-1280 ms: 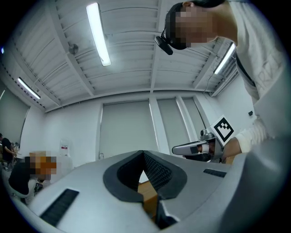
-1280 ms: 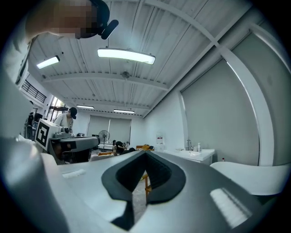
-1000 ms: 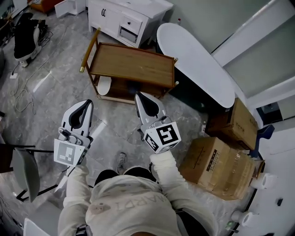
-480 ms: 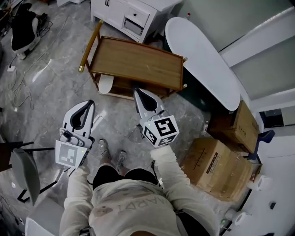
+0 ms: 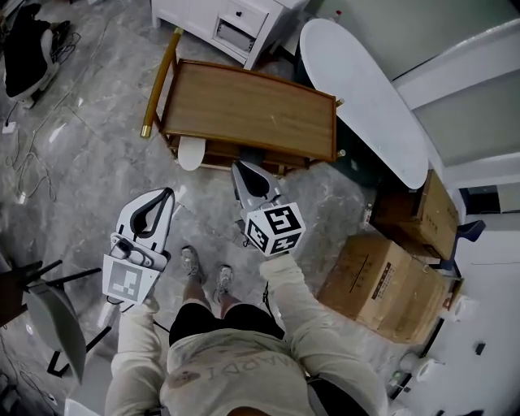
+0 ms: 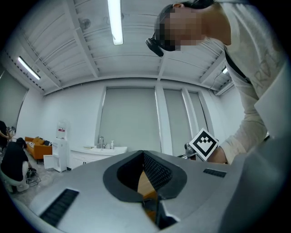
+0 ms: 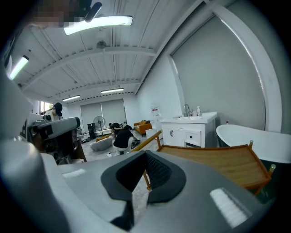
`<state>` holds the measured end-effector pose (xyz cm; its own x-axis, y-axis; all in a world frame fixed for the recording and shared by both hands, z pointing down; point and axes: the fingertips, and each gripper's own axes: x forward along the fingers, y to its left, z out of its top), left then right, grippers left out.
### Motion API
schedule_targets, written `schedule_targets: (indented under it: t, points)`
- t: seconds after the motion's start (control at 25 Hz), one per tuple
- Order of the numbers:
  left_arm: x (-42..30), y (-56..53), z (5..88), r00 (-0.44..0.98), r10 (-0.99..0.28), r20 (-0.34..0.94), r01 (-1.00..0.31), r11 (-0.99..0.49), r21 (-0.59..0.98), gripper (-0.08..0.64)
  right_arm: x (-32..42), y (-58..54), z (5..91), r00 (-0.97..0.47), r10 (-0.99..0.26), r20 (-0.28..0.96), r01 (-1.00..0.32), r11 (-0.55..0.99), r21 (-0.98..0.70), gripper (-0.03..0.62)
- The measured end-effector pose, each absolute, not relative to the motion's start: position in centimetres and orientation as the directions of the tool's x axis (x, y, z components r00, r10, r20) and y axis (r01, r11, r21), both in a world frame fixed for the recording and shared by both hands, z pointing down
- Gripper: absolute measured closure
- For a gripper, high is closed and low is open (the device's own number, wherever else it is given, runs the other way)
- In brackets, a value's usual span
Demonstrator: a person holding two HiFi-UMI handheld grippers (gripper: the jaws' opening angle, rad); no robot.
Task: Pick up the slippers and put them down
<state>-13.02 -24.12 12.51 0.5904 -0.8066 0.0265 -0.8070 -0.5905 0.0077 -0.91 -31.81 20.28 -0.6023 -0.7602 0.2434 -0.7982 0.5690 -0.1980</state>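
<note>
A white slipper (image 5: 188, 152) lies on the lower shelf of a wooden trolley (image 5: 244, 110), poking out at its left front. Only this one shows. My right gripper (image 5: 236, 166) is shut and empty, its tip just in front of the trolley's near edge, right of the slipper. My left gripper (image 5: 168, 193) is also shut with nothing in it, over the marble floor a little in front of and left of the slipper. In the right gripper view the shut tips (image 7: 145, 154) point level at the trolley top (image 7: 213, 166). The left gripper's tips (image 6: 143, 152) meet too.
A white bathtub (image 5: 366, 97) stands right of the trolley, with cardboard boxes (image 5: 390, 280) in front of it. A white vanity cabinet (image 5: 227, 20) is behind. A chair (image 5: 49, 317) sits at the left, cables (image 5: 32, 162) trail on the floor. The person's shoes (image 5: 207, 272) are between the grippers.
Both grippers have sunk and moved forward toward the trolley. The person has stepped closer, and both shoes now show on the floor. Both grippers stay shut.
</note>
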Motion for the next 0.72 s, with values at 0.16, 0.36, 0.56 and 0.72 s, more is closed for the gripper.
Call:
schedule_targets:
  t: [0.16,0.36,0.56,0.72]
  points:
    - [-14.8,-25.7,15.8,0.601,-0.798,0.047,-0.799,-0.601,0.026,0.555,-3.0,-33.7,25.1,-0.595,-0.75,0.291,-0.804,0.552,-0.222,0.578]
    - [-15.7,-26.8,20.4,0.599,-0.799,0.063,-0.801,-0.597,0.039,0.555,-4.5,-35.2,32.0,-0.597,-0.719,0.357,-0.802,0.544,-0.246,0.554]
    - [-15.9,-26.4,25.2,0.598,-0.799,0.058,-0.801,-0.597,0.046,0.555,-5.6,-35.9,38.4,-0.592,-0.701,0.398,-0.805,0.538,-0.25,0.535]
    - [-15.8,-25.5,29.7,0.598,-0.799,0.063,-0.802,-0.595,0.056,0.555,-6.2,-36.5,43.2,-0.597,-0.692,0.407,-0.801,0.544,-0.251,0.515]
